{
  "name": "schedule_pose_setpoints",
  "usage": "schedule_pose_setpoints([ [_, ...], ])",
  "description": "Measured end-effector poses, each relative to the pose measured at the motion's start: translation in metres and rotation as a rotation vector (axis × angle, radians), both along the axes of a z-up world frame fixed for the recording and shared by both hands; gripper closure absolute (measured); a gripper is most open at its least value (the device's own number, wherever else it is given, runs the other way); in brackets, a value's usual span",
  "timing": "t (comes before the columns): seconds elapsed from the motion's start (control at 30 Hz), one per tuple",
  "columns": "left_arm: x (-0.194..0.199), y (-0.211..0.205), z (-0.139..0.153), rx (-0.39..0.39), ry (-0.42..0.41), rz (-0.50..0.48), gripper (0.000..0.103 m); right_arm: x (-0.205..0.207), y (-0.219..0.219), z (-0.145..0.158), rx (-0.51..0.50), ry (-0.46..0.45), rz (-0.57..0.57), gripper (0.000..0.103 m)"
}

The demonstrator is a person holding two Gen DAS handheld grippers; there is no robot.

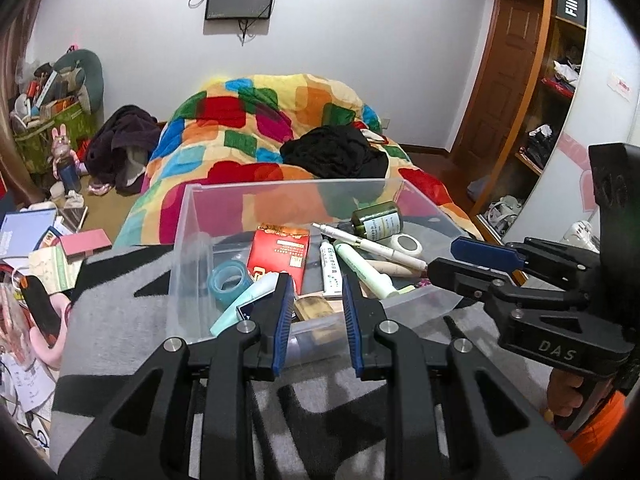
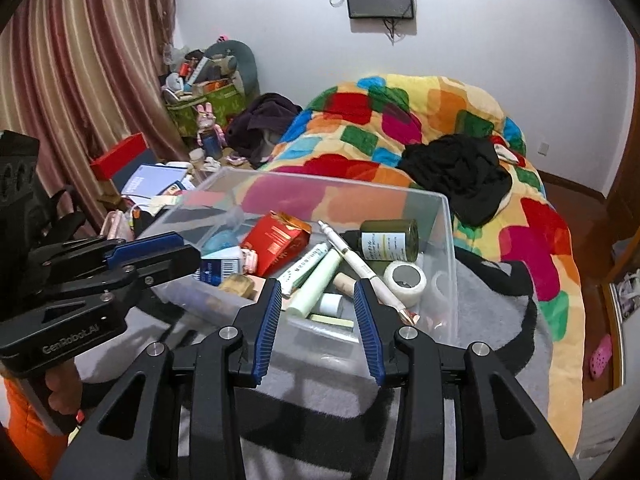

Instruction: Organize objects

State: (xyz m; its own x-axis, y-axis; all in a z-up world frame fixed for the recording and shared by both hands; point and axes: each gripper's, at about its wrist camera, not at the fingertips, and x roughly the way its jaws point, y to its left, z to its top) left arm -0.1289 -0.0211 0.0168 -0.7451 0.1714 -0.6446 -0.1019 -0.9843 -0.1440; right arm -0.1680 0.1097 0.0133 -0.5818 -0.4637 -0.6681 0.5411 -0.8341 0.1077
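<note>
Bedroom, clear bin (image 1: 188, 216), curtain (image 2: 80, 60) right view only

We're in a lived-in bedroom: a bed (image 2: 540, 216) under a patchwork quilt (image 1: 256, 120), striped curtains (image 2: 80, 60), an open wooden wardrobe (image 1: 556, 92).

Brown block (image 1: 314, 307): partly hidden behind the left gripper's fingers (image 1: 282, 320).
Pen (image 2: 366, 270): middle hidden behind a right gripper finger (image 2: 370, 332).
Red box (image 1: 280, 254): print too small to read.
Bottle label (image 2: 382, 246): text illegible.
</note>
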Motion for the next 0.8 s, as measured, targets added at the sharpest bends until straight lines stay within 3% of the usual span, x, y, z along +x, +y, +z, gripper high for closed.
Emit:
schedule_pose_setpoints([
  [0.07, 0.004, 0.001, 0.003, -0.013, 0.011, 0.003, 0.078, 0.007, 0.001, 0.006, -0.011, 0.014, 0.013, 0.067],
  [0.17, 0.013, 0.003, 0.007, -0.037, 0.033, 0.022, 0.061, 0.018, 0.003, 0.013, -0.025, 0.041, 0.03, 0.056],
  [0.23, 0.019, 0.003, 0.01, -0.046, 0.058, 0.04, 0.043, 0.025, 0.004, 0.017, -0.032, 0.058, 0.036, 0.041],
  [0.33, 0.03, 0.003, 0.013, -0.062, 0.086, 0.059, 0.033, 0.037, 0.007, 0.022, -0.041, 0.104, 0.024, 0.026],
  [0.53, 0.048, 0.0, 0.015, -0.063, 0.115, 0.085, 0.008, 0.053, 0.013, 0.024, -0.057, 0.149, 0.001, 0.017],
  [0.8, 0.062, 0.006, 0.008, -0.063, 0.111, 0.078, 0.004, 0.062, 0.022, 0.015, -0.06, 0.154, -0.019, 0.013],
])
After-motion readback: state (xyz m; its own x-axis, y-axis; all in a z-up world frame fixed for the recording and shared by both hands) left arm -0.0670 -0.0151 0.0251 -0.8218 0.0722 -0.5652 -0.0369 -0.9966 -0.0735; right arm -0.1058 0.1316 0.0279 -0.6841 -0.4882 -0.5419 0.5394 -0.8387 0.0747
